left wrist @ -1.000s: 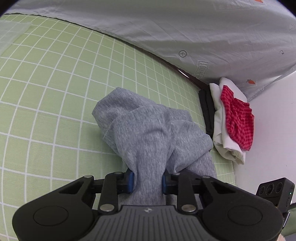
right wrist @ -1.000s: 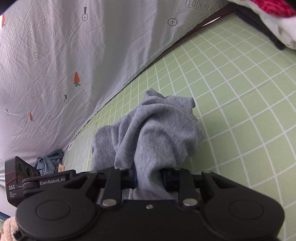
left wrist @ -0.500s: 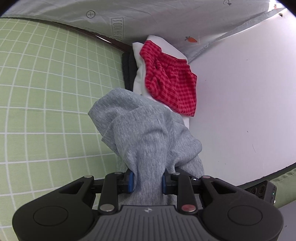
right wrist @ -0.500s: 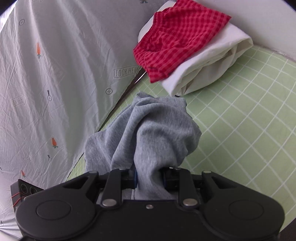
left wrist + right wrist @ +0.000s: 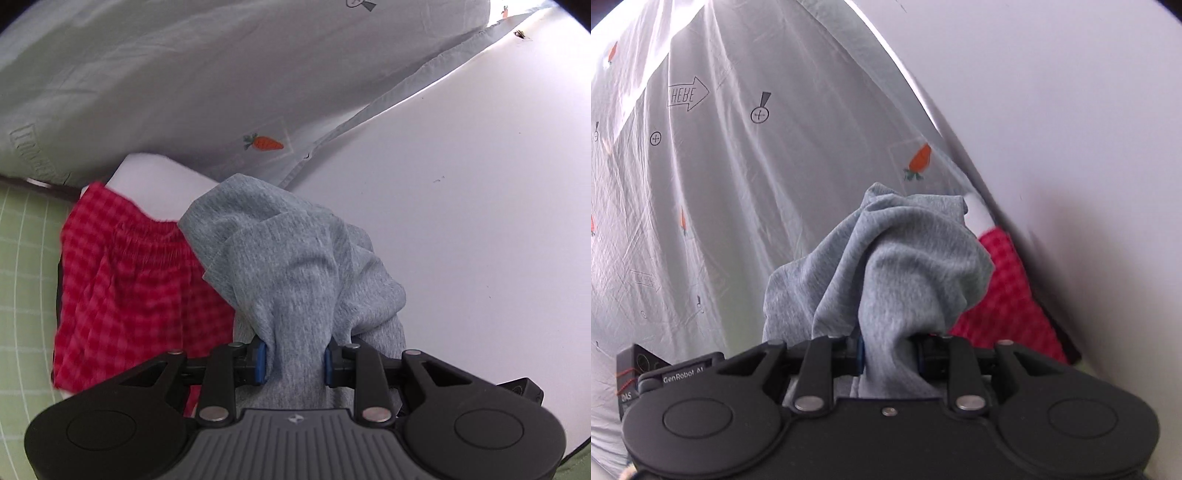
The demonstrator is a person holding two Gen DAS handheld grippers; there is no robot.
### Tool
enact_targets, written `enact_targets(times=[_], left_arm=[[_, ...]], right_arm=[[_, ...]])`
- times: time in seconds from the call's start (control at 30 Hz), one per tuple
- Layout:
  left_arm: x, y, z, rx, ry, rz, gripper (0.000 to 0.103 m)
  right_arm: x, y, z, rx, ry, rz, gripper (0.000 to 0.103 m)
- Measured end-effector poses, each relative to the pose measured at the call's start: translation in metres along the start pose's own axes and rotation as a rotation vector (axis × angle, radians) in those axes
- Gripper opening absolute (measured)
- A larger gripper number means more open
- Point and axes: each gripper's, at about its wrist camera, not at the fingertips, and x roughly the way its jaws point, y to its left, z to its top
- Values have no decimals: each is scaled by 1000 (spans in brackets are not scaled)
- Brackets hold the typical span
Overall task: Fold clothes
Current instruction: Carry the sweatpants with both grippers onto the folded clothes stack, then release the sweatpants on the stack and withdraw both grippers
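Note:
A bunched grey garment (image 5: 288, 258) hangs between both grippers, above a stack of folded clothes. My left gripper (image 5: 294, 360) has its blue pads (image 5: 260, 360) against the cloth, and its jaws are opening. In the right wrist view the same grey garment (image 5: 905, 266) fills my right gripper (image 5: 888, 354), whose jaws are also opening with the cloth still between them. The stack is topped by red checked shorts (image 5: 129, 295) on a white folded piece (image 5: 155, 177). From the right, the red checked shorts (image 5: 1008, 295) lie just beyond the grey cloth.
A green grid mat (image 5: 22, 295) shows at the left edge. A pale sheet printed with carrots (image 5: 184, 92) hangs behind the stack, and a white wall (image 5: 480, 221) stands close on the right. The carrot sheet (image 5: 738, 184) fills the left of the right wrist view.
Both grippers carried the grey garment from over the mat up to the clothes stack by the wall. The red shorts now sit right under and beside the cloth, and the jaws stand slightly wider.

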Motion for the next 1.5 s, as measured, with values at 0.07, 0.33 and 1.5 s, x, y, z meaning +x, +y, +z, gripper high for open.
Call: enact_targets(times=[0.07,0.33,1.5], left_arm=[[22,6,21,45,-57,134,60],[62,43,33,149,-99,471,70],[-144,-75,-155,389,-82,584,103]], right_arm=[[30,3,17,-164,-42,-89,65],[96,37,-18,-547,-231,-350,84],[-107,113,-156,-247,19,-422,102]])
